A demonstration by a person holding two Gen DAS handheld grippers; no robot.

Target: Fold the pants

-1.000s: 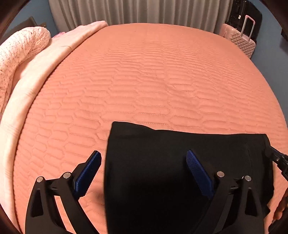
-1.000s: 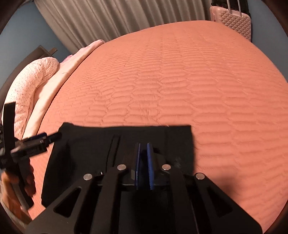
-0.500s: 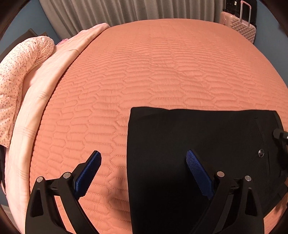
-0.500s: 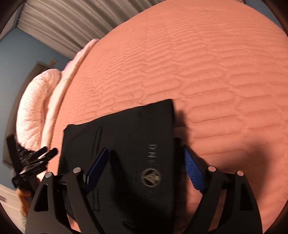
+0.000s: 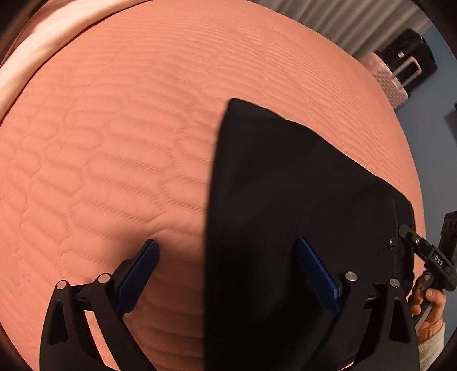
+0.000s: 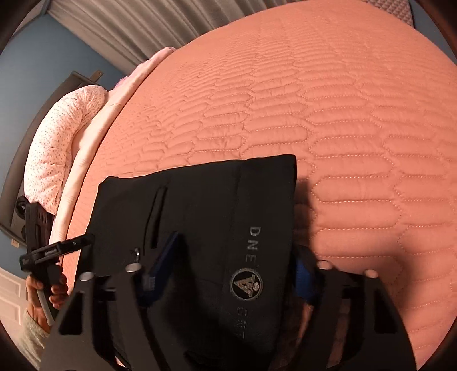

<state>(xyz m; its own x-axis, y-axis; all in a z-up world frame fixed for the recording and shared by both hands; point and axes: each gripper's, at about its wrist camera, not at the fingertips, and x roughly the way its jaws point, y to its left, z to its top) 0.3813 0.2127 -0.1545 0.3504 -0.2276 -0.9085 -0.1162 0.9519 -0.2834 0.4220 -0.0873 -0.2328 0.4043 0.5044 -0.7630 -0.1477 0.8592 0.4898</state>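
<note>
The black pants [image 5: 300, 217] lie folded into a flat rectangle on the orange quilted bed [image 5: 114, 128]. In the right wrist view the pants [image 6: 200, 214] show a slit pocket and a waistband with grey lettering and a round logo. My left gripper [image 5: 228, 271] is open over the pants' left edge, one blue finger over the quilt, the other over the cloth. My right gripper [image 6: 231, 271] is open, its fingers either side of the waistband end. Each gripper shows at the other view's edge, the right one [image 5: 428, 256] and the left one [image 6: 54, 251].
A pink speckled pillow [image 6: 60, 142] and pale pink blanket [image 6: 94, 148] lie along the bed's left side. A pink suitcase [image 5: 391, 77] and a black one [image 5: 411, 51] stand beyond the far right corner. Grey curtains [image 6: 142, 25] hang behind the bed.
My right gripper opened from shut a second ago and stays spread over the waistband. My left gripper swung left and tilted, so the pants now sit to its right. The pants lie still.
</note>
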